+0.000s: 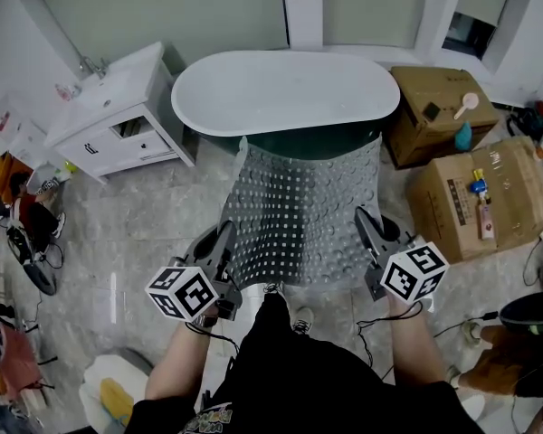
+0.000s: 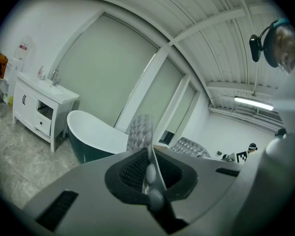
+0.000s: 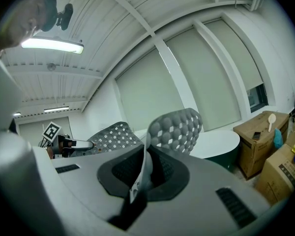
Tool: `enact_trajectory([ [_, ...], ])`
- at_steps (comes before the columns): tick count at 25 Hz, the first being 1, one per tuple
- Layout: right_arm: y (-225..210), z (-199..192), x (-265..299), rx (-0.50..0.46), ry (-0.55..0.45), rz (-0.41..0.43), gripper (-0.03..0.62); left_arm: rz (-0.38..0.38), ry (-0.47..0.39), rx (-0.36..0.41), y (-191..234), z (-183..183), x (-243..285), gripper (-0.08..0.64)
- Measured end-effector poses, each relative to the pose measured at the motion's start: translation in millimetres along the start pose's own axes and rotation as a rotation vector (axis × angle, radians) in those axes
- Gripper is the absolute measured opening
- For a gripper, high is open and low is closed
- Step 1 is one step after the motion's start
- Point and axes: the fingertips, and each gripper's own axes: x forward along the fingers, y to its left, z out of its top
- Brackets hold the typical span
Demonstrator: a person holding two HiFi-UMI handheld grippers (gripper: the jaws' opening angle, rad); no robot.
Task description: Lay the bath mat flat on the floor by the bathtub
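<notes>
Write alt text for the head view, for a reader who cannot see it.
Seen from above, a person's left gripper and right gripper each clamp a near corner of a grey perforated bath mat, held spread toward a white bathtub. A white vanity stands left, cardboard boxes right.

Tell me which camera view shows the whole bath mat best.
The head view: the bath mat appears nearly whole, spread out before the bathtub. The left gripper view and the right gripper view each show only an edge pinched between the jaws and a curled part behind it.
</notes>
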Motion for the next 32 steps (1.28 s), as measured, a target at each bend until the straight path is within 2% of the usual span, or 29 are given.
enact_trajectory([
  [12,-2.0,2.7,31.0,-0.012,0.015,-0.008,0.029,-0.008,-0.008,-0.014,26.2,11.6,16.2,0.031],
  [32,-9.9,9.2,145.9,-0.026,0.074,-0.060,0.029,-0.022,-0.016,-0.070,131.5,50.5,71.1,0.031],
])
